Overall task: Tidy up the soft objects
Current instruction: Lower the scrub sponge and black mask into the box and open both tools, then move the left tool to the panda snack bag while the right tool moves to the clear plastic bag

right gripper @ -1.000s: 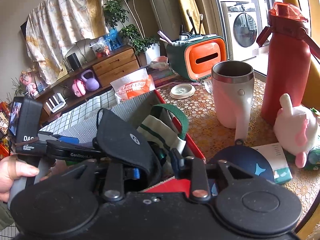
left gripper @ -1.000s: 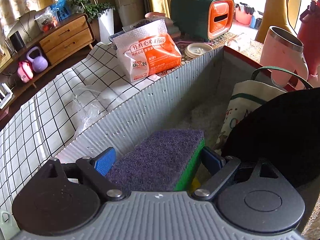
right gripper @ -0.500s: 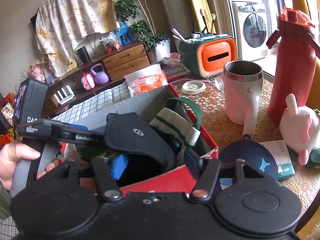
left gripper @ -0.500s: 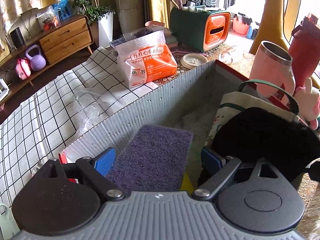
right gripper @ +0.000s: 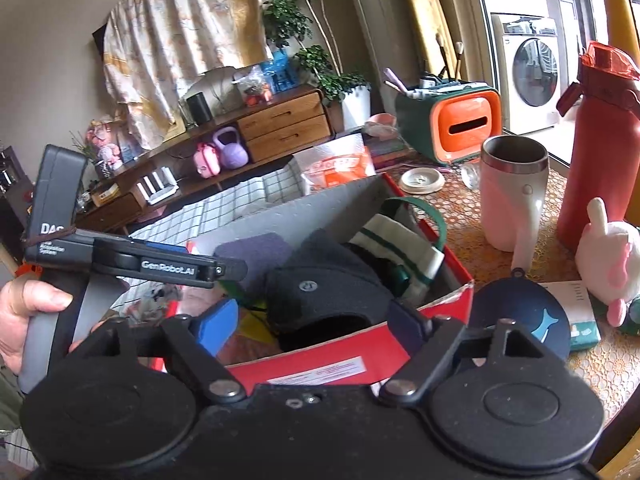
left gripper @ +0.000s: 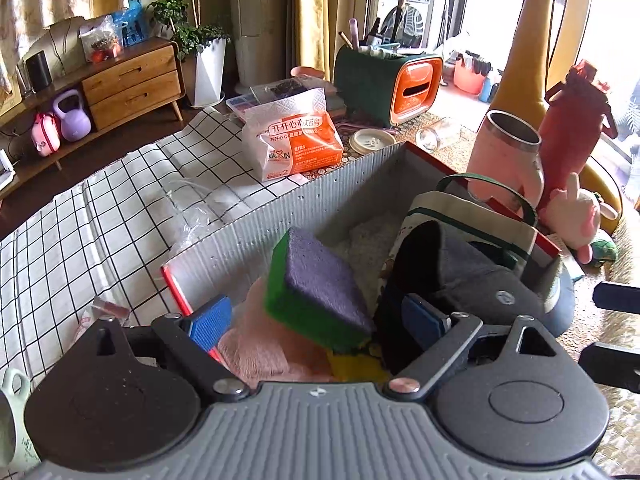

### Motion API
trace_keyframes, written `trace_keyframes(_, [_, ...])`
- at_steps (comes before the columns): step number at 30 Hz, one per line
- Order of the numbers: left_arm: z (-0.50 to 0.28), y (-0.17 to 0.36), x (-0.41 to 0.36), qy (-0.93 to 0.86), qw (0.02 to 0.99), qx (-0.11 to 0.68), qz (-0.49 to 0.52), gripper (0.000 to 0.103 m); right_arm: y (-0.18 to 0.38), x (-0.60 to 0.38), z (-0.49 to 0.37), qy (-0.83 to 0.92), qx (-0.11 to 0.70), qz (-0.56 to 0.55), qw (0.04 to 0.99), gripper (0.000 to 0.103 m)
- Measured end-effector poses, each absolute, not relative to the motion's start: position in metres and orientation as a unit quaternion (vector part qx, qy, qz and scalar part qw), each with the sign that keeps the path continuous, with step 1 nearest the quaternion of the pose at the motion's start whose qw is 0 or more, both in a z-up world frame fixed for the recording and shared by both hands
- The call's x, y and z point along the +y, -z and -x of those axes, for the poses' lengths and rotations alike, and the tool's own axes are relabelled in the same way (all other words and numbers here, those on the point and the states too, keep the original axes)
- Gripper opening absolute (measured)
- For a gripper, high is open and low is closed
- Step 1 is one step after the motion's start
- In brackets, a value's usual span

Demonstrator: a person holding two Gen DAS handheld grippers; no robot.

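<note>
The left gripper (left gripper: 316, 324) is hovering over the near end of the red box (left gripper: 430, 156), its fingers (left gripper: 210, 322) spread wide and gripping nothing. Just beyond them the purple-and-green sponge (left gripper: 320, 292) is lying tilted inside the box on a pink cloth (left gripper: 260, 348). The right gripper (right gripper: 312, 320) is opening over the box's near edge, its pads off the black slipper (right gripper: 320, 292) sitting beside a striped bag (right gripper: 404, 244). On the table's far corner a tissue pack (left gripper: 294, 136) is resting.
</note>
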State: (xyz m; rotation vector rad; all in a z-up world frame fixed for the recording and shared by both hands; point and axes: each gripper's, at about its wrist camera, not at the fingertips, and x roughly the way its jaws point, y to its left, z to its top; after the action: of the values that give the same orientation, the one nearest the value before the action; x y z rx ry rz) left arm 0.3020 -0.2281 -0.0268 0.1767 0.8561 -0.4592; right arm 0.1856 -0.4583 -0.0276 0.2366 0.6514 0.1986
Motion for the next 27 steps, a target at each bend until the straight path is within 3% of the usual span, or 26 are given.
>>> trace_keyframes(14, [-0.246, -0.003, -0.161, 0.216, 0.894, 0.391, -0.025, 0.094, 0.015, -0.426, -0.175, -0.160, 0.312, -0.122, 0.929, 0.092])
trace_keyframes(17, [-0.235, -0.007, -0.142, 0.219, 0.896, 0.385, -0.006, 0.099, 0.013, -0.416, -0.174, -0.175, 0.311, -0.120, 0.926, 0.094])
trace_keyframes(27, [-0.205, -0.002, -0.086, 0.190, 0.908, 0.373, 0.037, 0.102, 0.007, -0.385, -0.181, -0.199, 0.321, -0.101, 0.920, 0.097])
